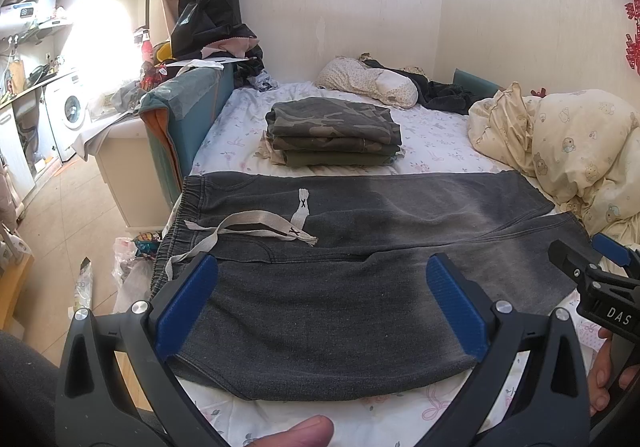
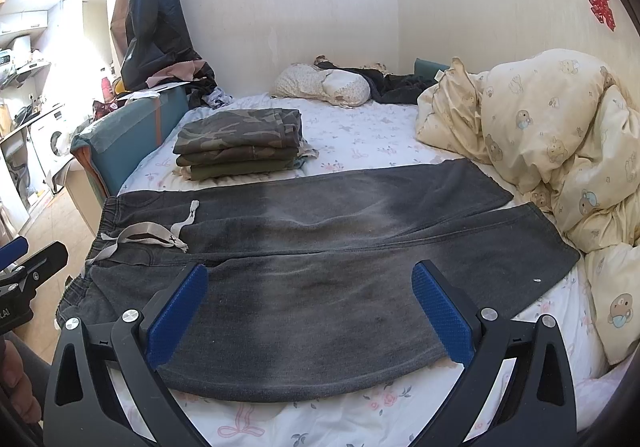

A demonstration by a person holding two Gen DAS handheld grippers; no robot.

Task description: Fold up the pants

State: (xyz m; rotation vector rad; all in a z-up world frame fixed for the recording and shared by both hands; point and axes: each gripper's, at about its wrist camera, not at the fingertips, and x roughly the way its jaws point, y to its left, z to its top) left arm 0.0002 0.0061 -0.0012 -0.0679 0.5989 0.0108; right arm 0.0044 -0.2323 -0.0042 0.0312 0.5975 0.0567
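Currently pants point(image 1: 340, 247) lie flat on bed point(image 2: 360, 135), soft, limp; grab near hem and waistband point(image 1: 168, 247); left gripper point(image 1: 322, 267), right gripper point(image 2: 310, 275) wide open, empty.

The near strip of flowered bedsheet point(image 2: 256, 423) lay bare, giving open passage along the front edge of the dark pants point(image 2: 320, 279). Behind them the stack of folded camouflage clothes point(image 1: 334, 131) stood close, narrowing the way there. The crumpled quilt point(image 2: 560, 151) crowded the leg ends, and the teal bed rail point(image 1: 180, 115) walled the waistband side.
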